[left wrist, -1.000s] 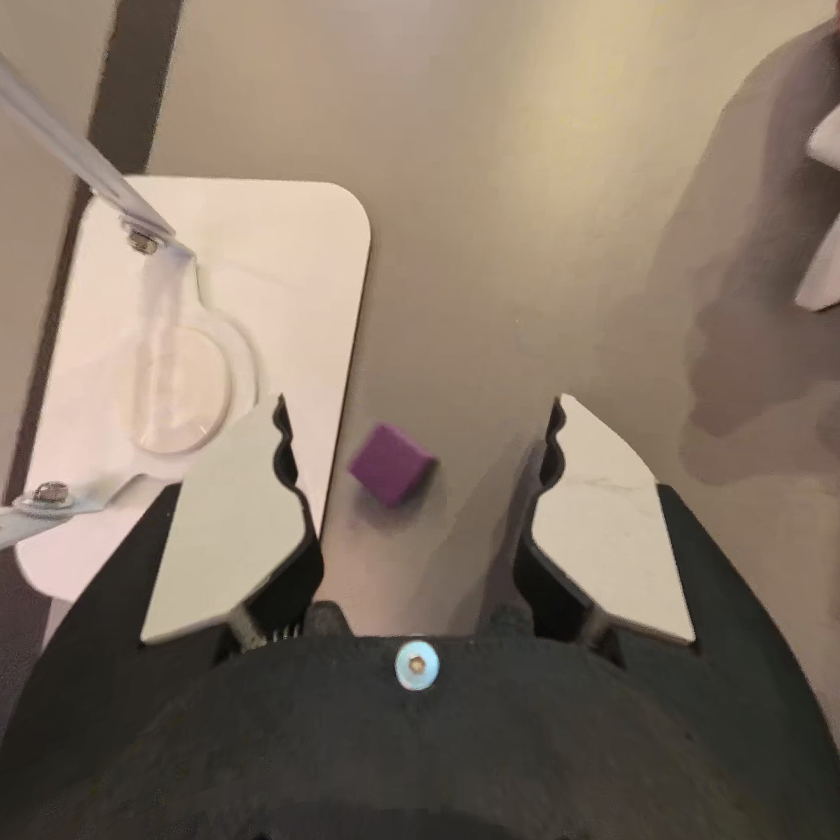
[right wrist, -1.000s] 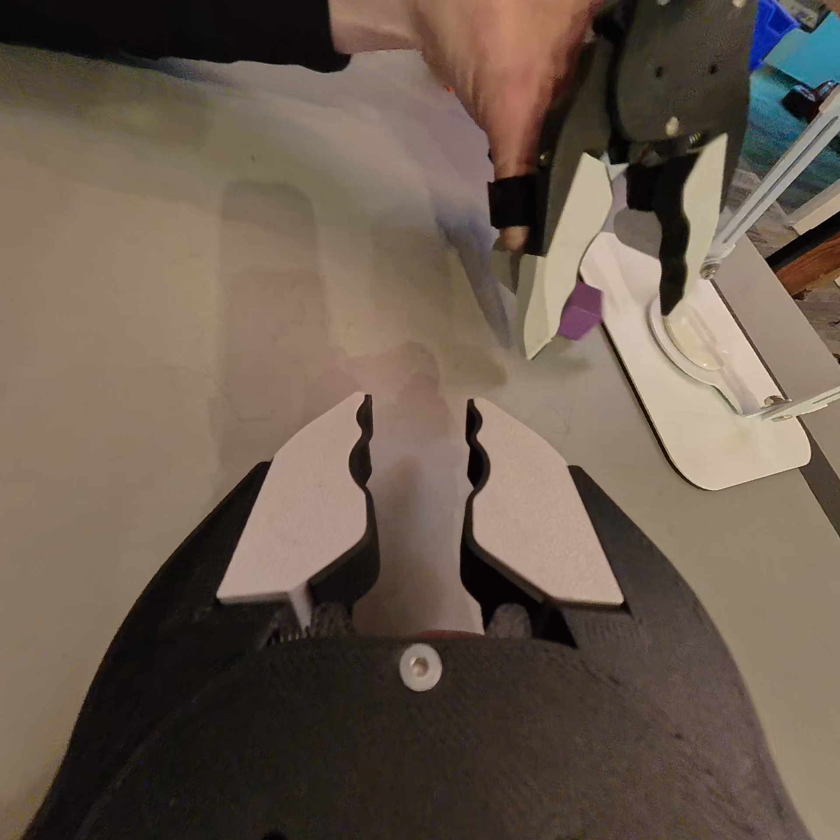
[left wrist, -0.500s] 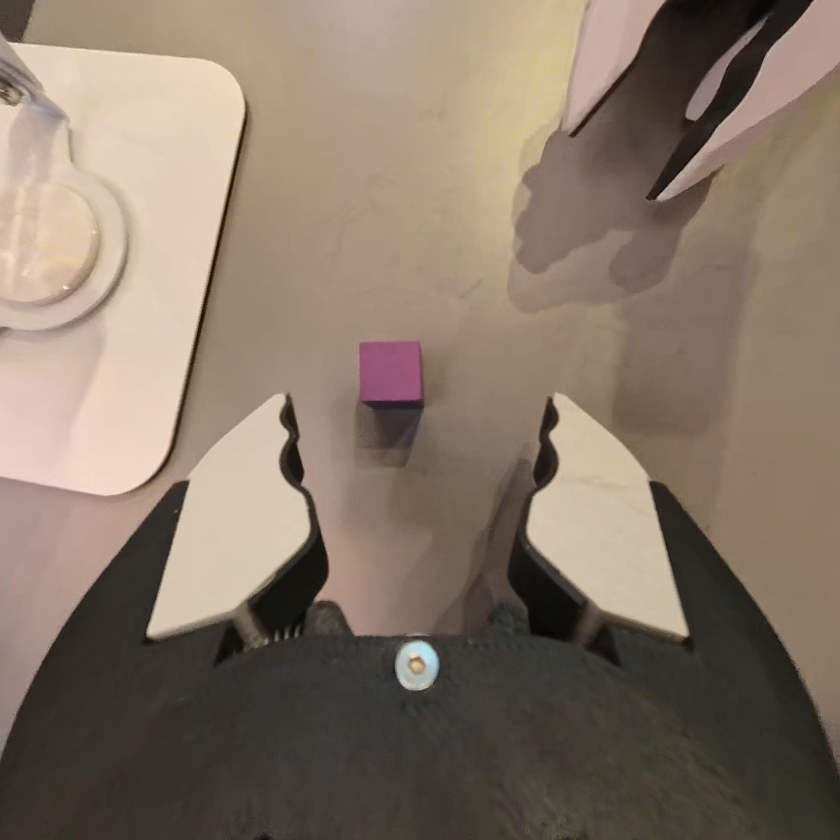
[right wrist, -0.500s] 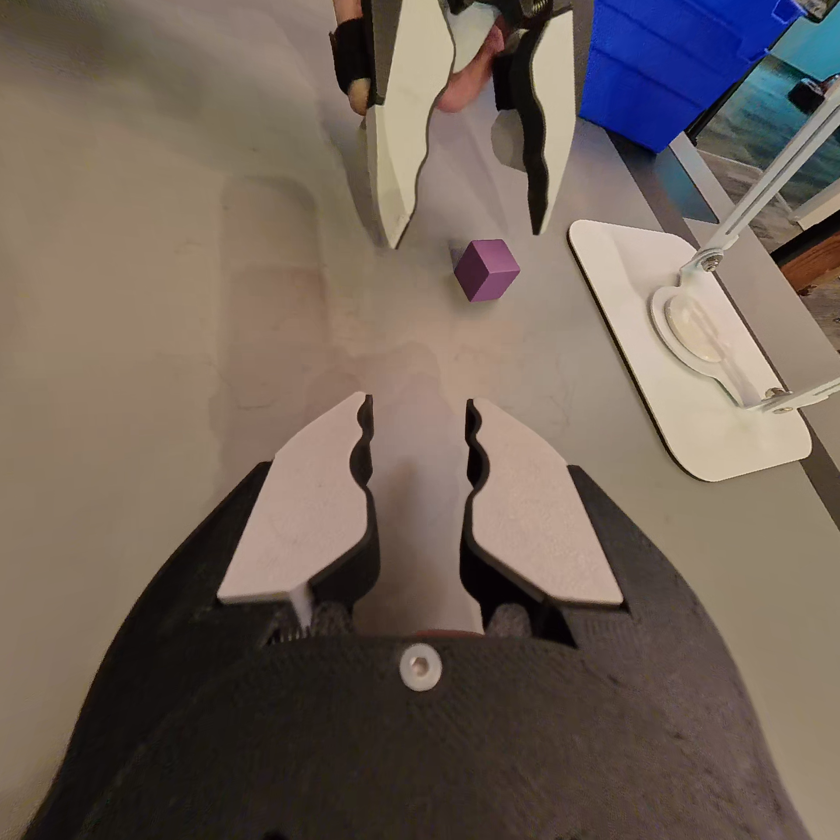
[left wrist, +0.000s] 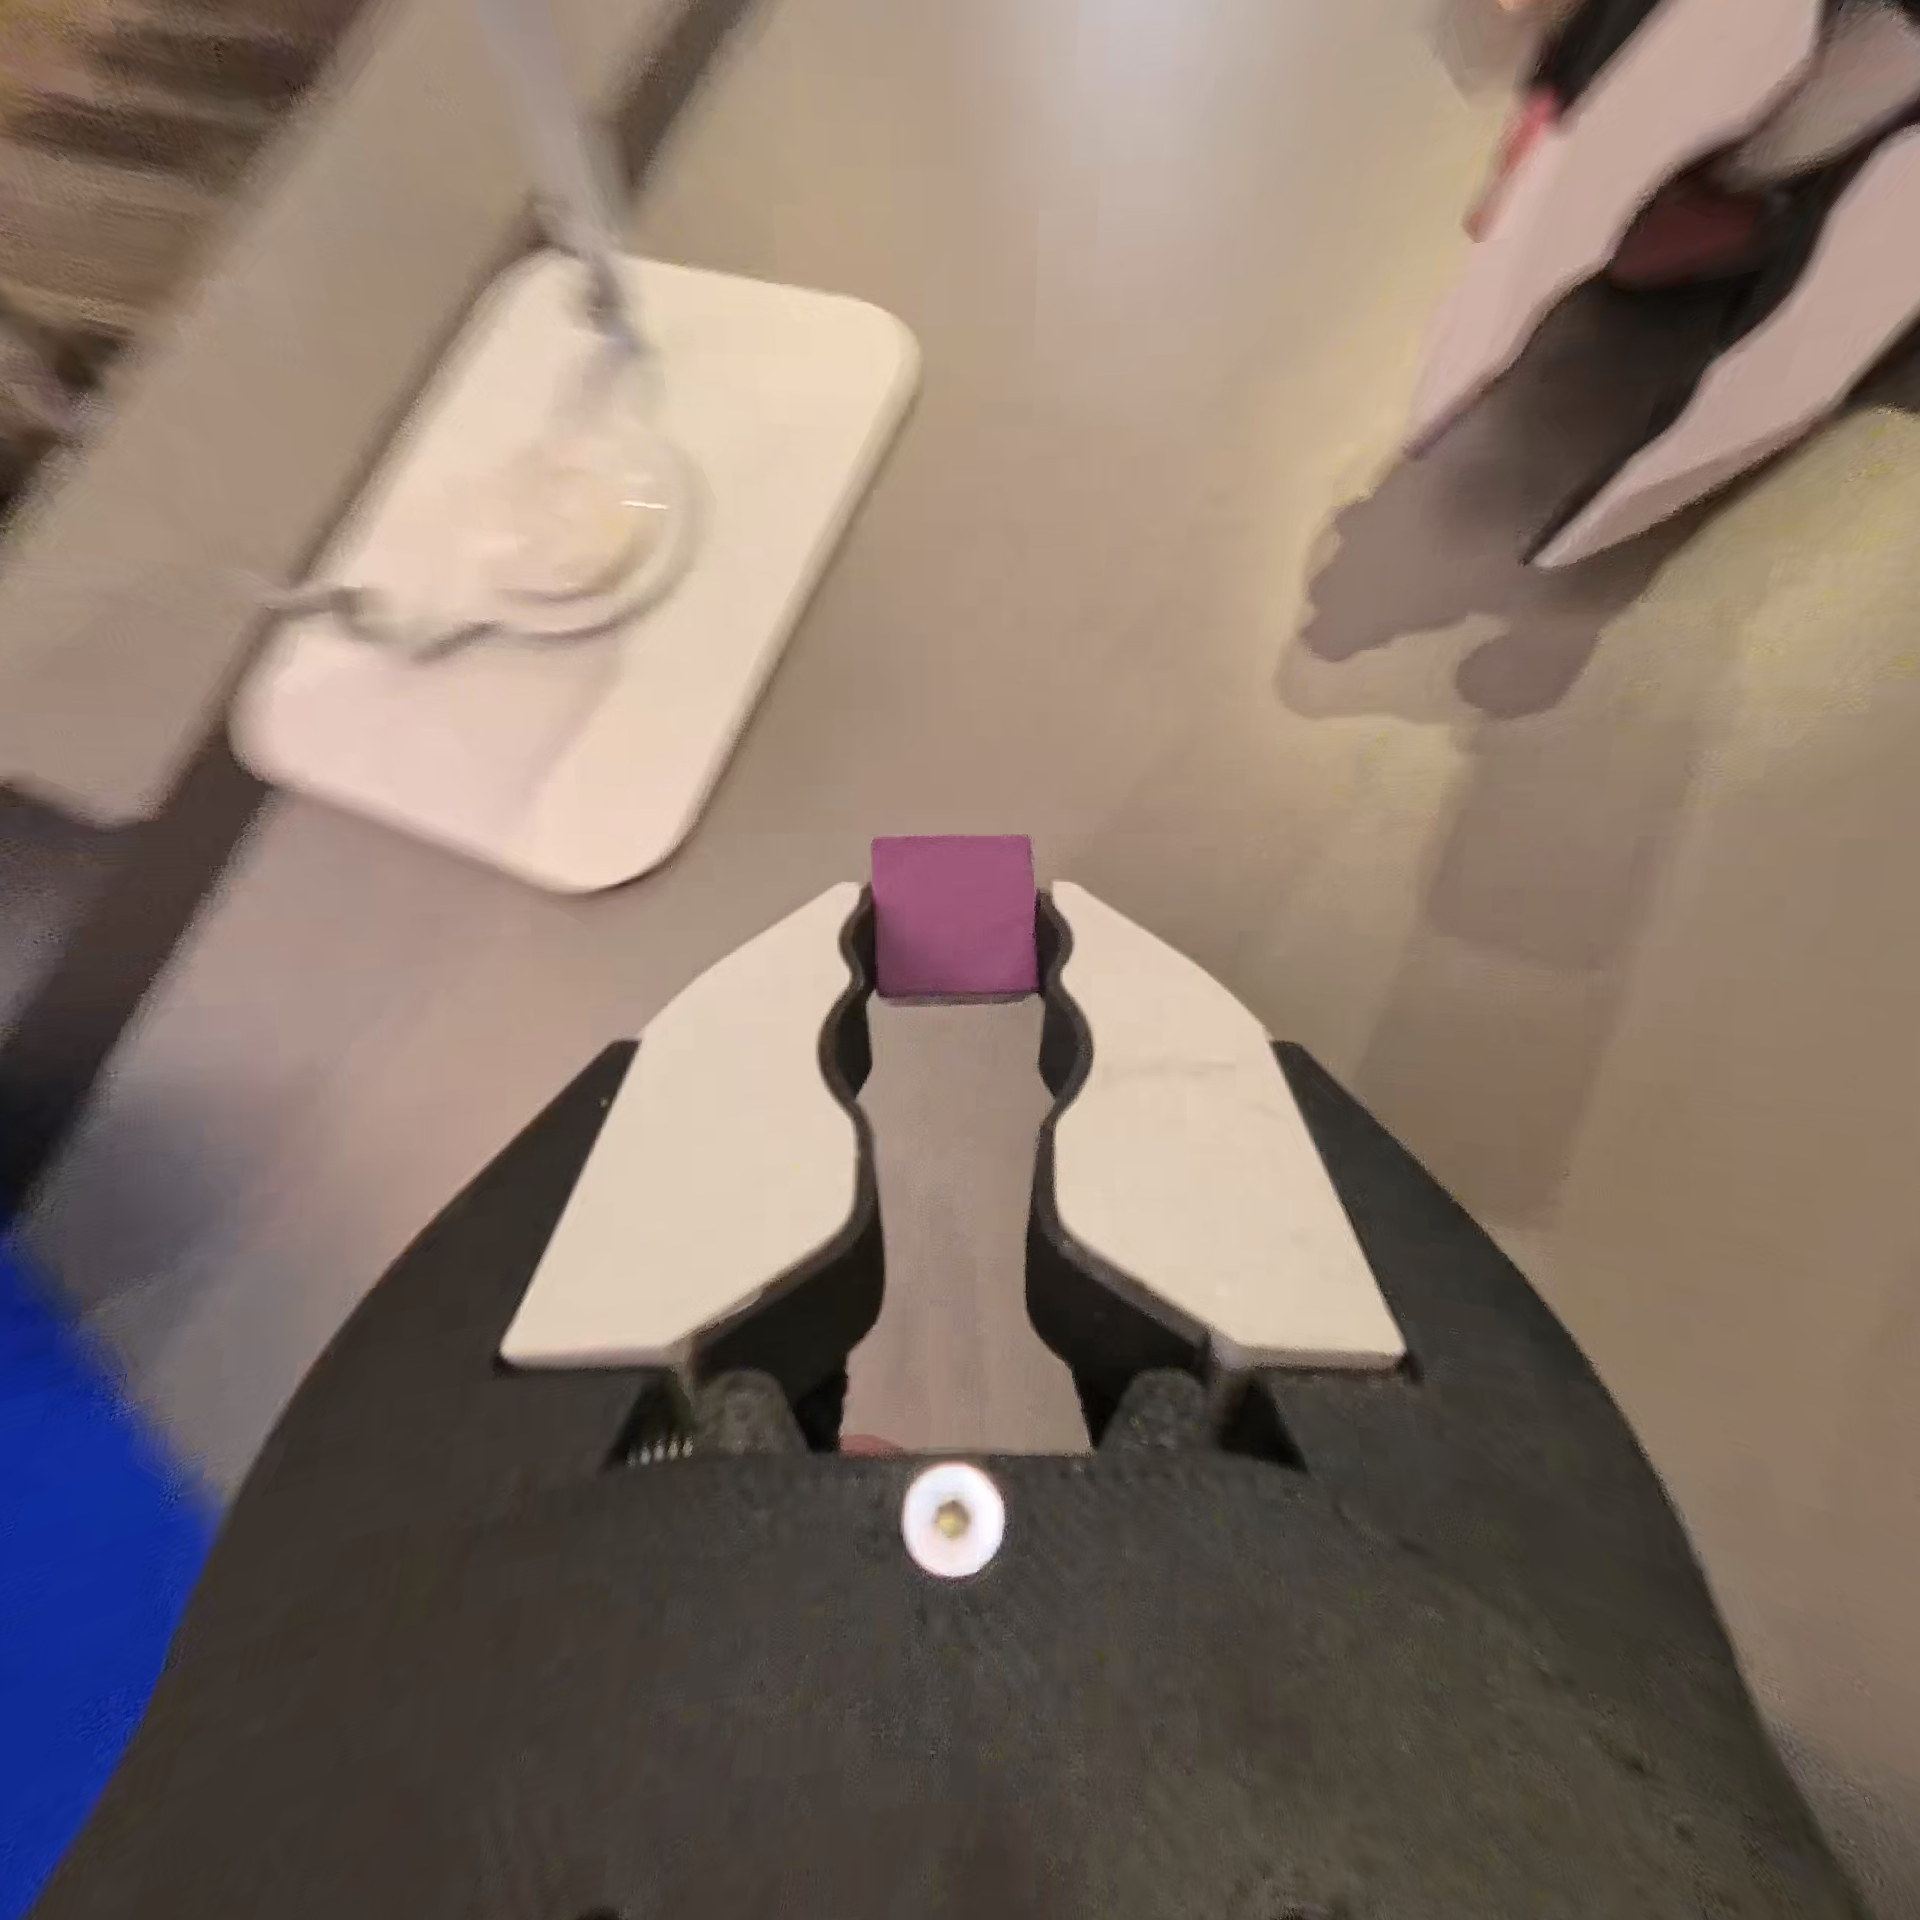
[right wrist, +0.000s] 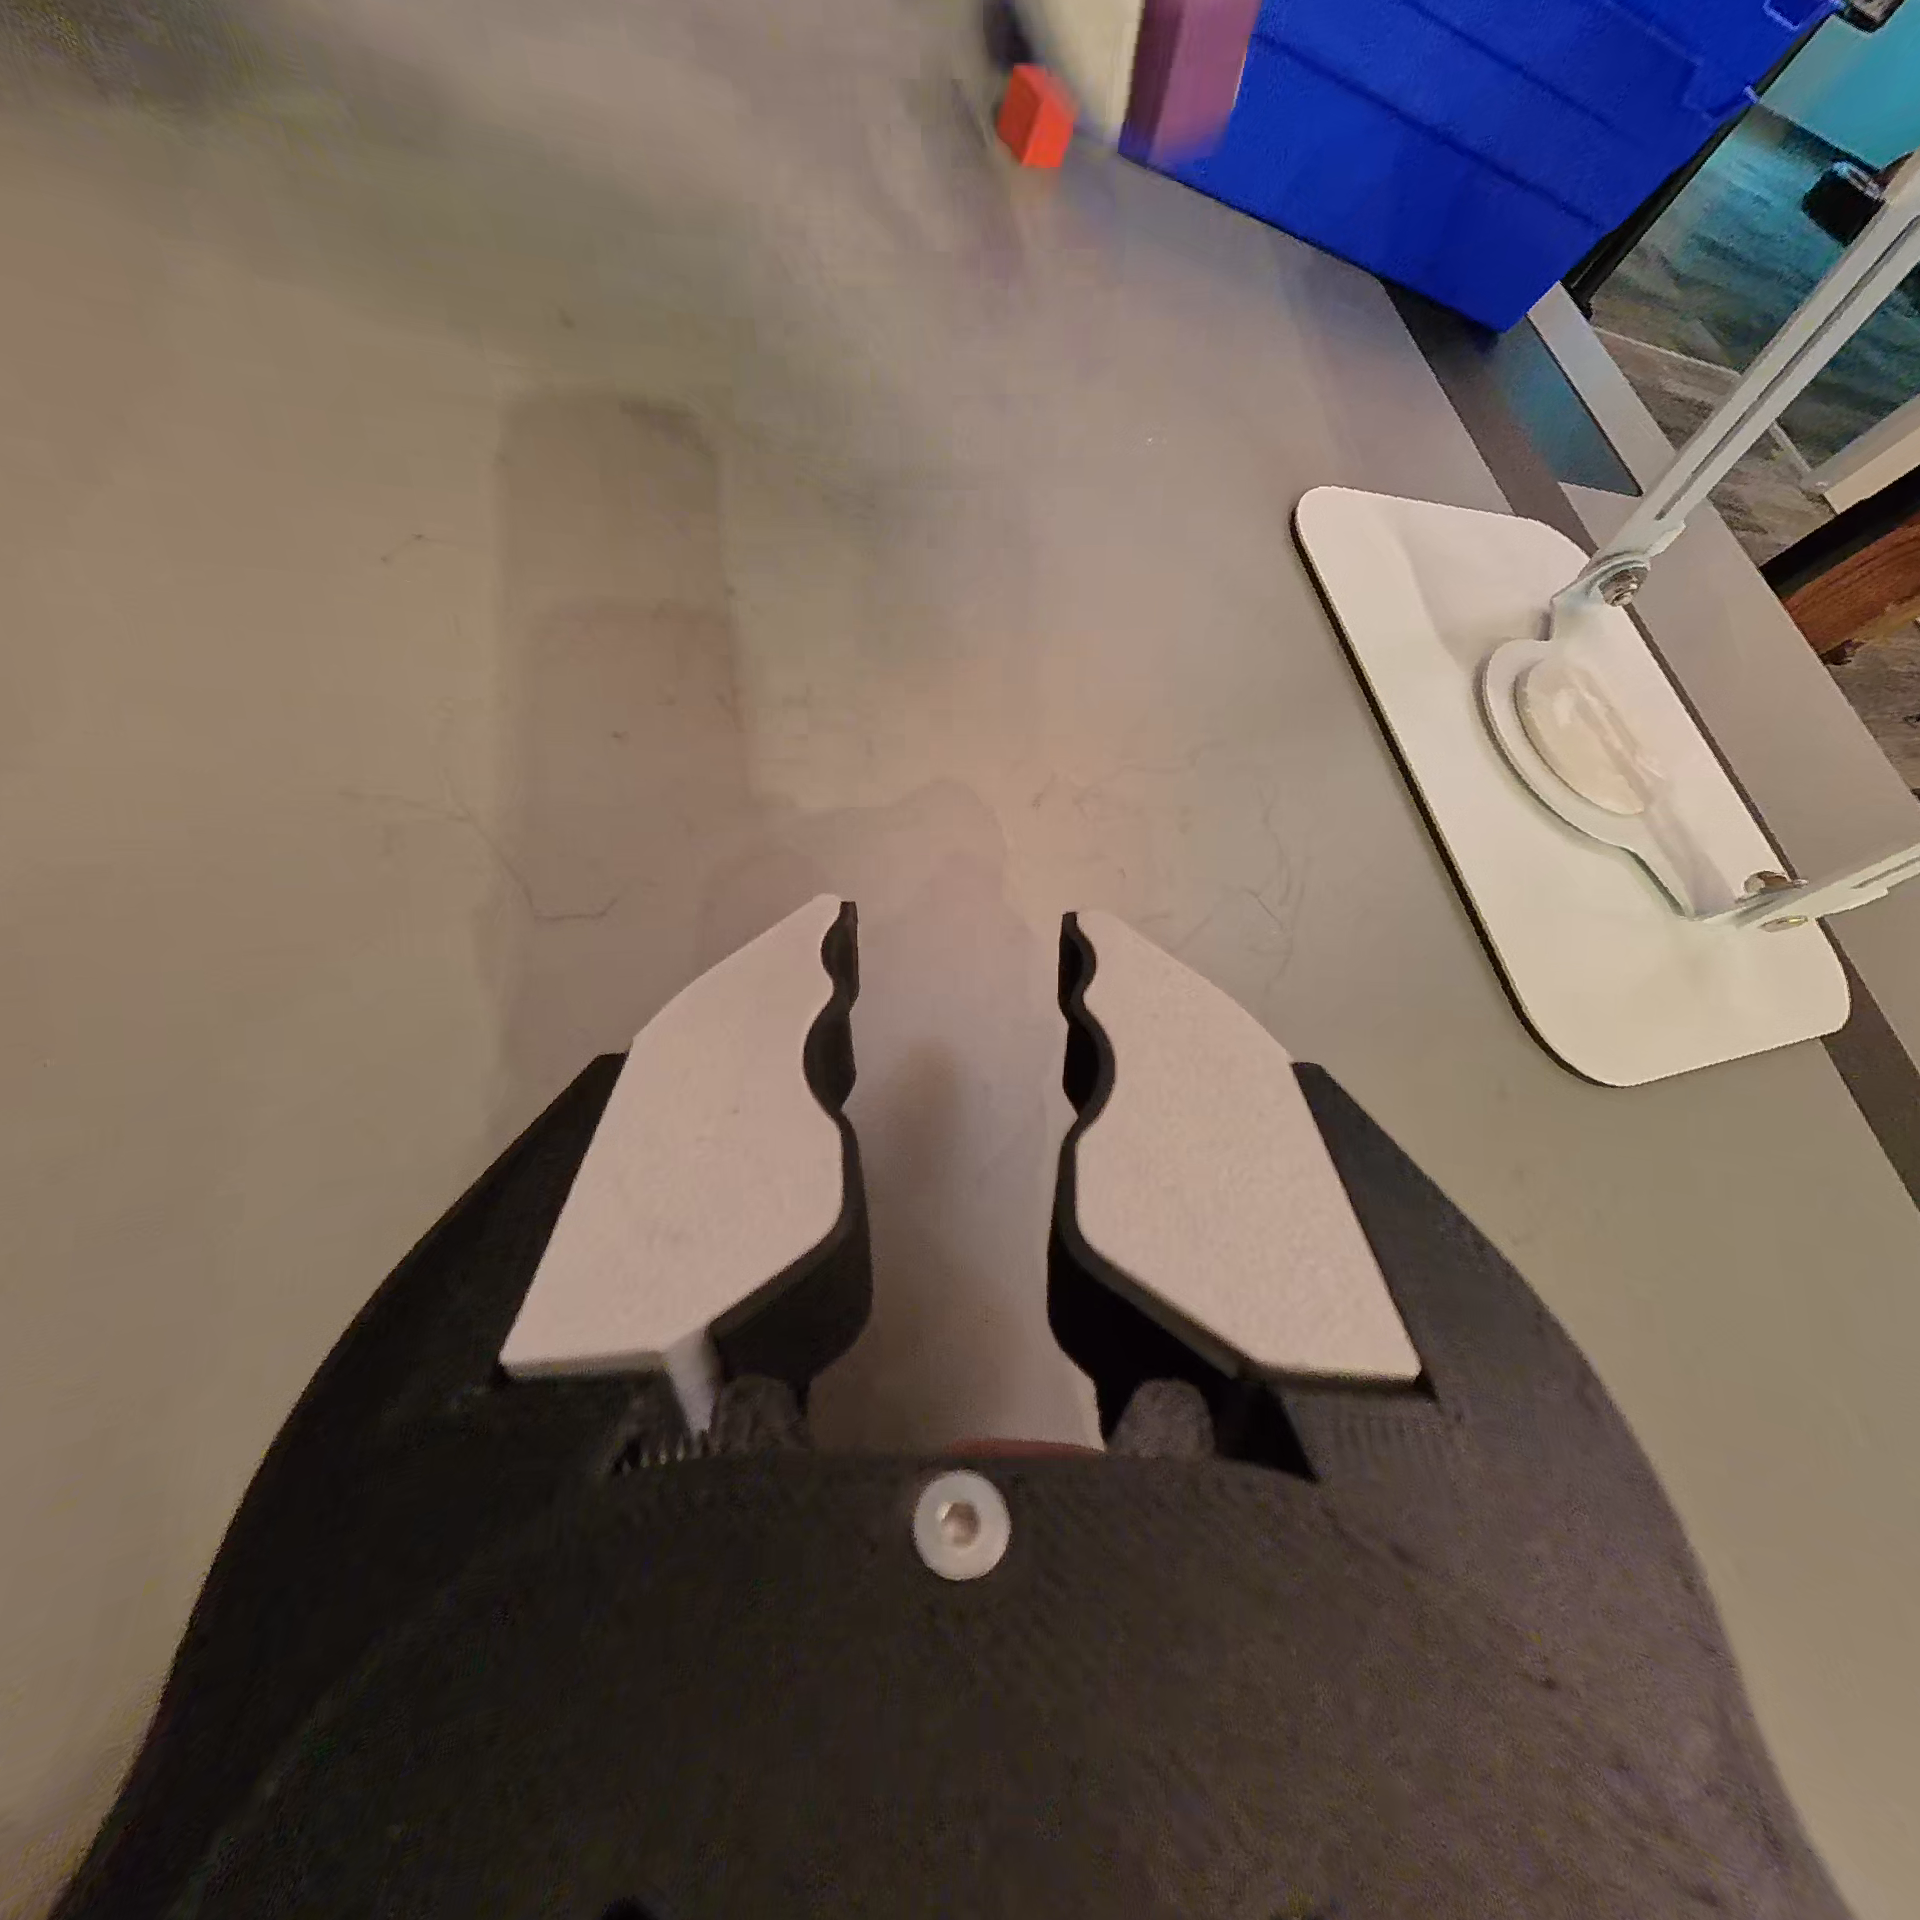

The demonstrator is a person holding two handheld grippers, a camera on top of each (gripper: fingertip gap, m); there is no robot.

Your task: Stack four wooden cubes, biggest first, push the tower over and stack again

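Left gripper (left wrist: 954, 914) is clamped on the purple cube (left wrist: 952, 918), pinched at the fingertips above the grey table (left wrist: 1143, 499). Right gripper (right wrist: 957, 920) hangs with jaws parted and empty. A red cube (right wrist: 1035, 114) sits far off near a blue bin (right wrist: 1455, 145)

Warm dim light; background motion-blurred; soft shadows.

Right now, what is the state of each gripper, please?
Left gripper: closed on the purple cube, pinched at its fingertips.
Right gripper: open, holding nothing, above the table.
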